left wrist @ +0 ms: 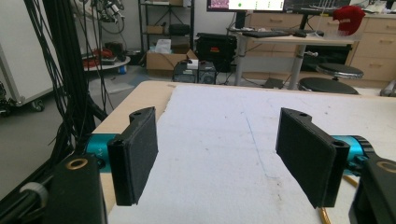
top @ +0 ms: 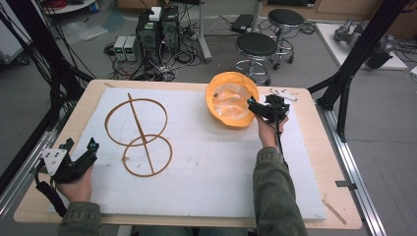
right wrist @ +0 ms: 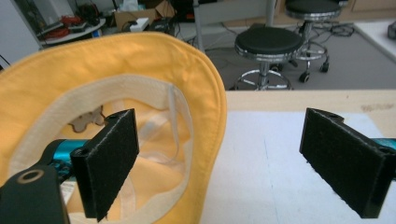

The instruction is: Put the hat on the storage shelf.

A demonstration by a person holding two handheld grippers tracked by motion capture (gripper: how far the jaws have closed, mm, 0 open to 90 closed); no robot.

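An orange-yellow hat (top: 228,105) lies upside down on the far middle of the white foam sheet (top: 206,167), its pale inner band showing (right wrist: 93,70). My right gripper (top: 254,105) is open at the hat's right brim. In the right gripper view (right wrist: 223,115) the left jaw hangs over the hat's inside and the right jaw stands outside over the sheet, so the brim lies between them. A wooden frame of two rings crossed by a rod (top: 140,135) lies flat at the left. My left gripper (top: 81,145) rests open at the near left corner (left wrist: 217,116), nothing between its jaws.
The sheet covers a wooden table (top: 314,147). A small pale metal part (top: 282,92) lies at the far right edge. Black frame posts (top: 351,73) rise right of the table, cable bundles (top: 54,73) left. Stools (top: 256,46) and computers (top: 157,29) stand beyond.
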